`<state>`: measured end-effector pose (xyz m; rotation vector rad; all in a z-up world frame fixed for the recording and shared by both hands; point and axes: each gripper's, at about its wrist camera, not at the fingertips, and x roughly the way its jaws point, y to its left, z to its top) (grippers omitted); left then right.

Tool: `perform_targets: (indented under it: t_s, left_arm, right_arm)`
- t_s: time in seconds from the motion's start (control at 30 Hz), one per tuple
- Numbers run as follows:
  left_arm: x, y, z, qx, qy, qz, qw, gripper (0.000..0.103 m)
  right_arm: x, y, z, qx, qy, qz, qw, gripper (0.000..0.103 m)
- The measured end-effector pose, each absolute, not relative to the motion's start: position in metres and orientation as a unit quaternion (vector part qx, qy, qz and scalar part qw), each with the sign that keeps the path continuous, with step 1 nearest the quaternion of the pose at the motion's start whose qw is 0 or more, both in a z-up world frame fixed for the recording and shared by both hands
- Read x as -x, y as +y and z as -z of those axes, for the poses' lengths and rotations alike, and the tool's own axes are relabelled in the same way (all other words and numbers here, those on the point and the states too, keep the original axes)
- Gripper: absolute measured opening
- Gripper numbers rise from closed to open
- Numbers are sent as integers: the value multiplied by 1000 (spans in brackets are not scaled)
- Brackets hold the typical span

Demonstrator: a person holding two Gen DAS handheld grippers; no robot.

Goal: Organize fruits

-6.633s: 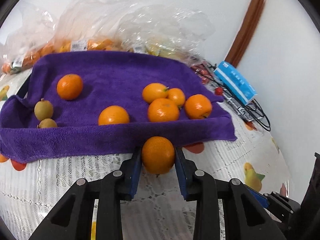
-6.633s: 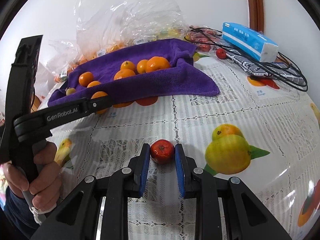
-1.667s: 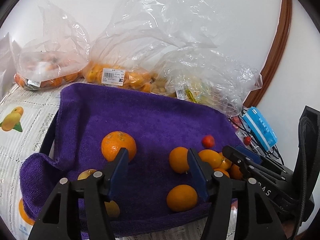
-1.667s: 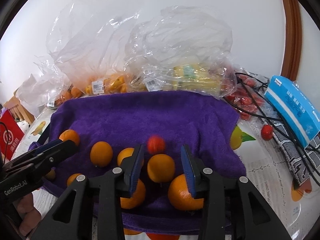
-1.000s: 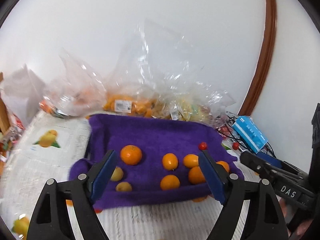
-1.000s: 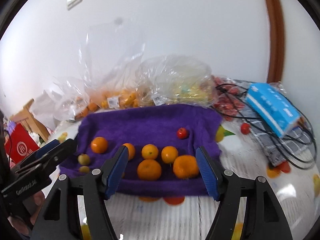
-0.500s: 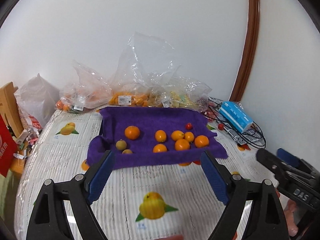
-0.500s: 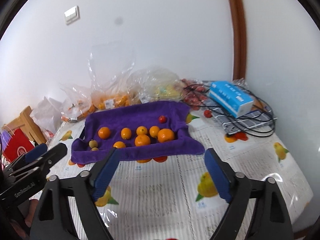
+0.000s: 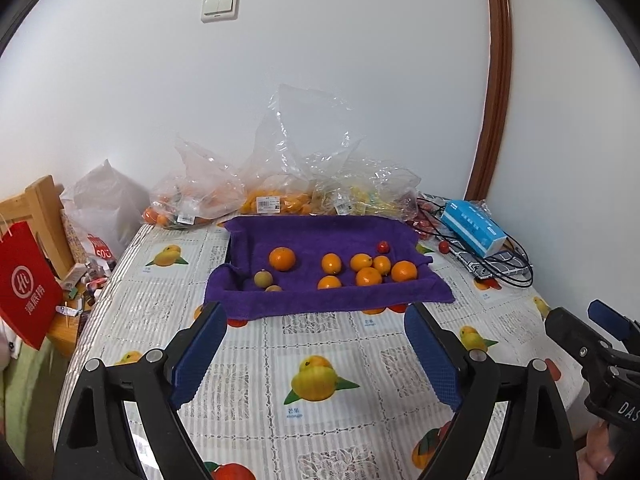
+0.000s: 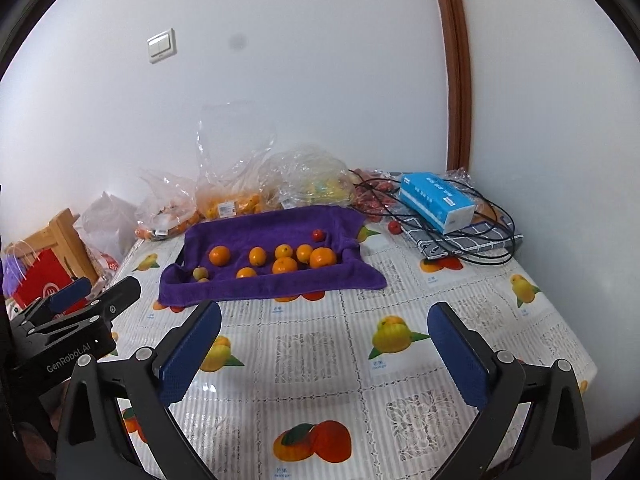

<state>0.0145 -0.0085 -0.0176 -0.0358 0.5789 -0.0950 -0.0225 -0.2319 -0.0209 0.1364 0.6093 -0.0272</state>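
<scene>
- we hold the left gripper [image 9: 314, 356] and the right gripper [image 10: 324, 356] over the near part of the table [image 10: 460, 320]; both have just been spreading their jaws, which stand wide with nothing between them
- the fruits sit on the purple towel [image 9: 320, 232] toward the table's far edge: oranges [image 9: 282, 259] in a loose group, two small greenish fruits [image 9: 263, 279] near its left edge, a small red fruit [image 9: 383, 246] toward its far right corner
- the round fruits could roll off the towel's near edge if we nudge it
- a stray red fruit [image 10: 394, 226] lies off the towel by the black cables [image 10: 480, 240] at the far right corner; we could snag them reaching for it
- the plastic bags [image 9: 280, 184] crowd the towel's far edge
</scene>
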Motion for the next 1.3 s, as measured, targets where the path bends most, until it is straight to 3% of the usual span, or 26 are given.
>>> perform_targets:
  t_s: [1.3]
  left_arm:
    - [-14, -1, 13, 19, 281, 44, 959, 90]
  right_arm:
    - [27, -221, 22, -53, 295, 23, 954, 102]
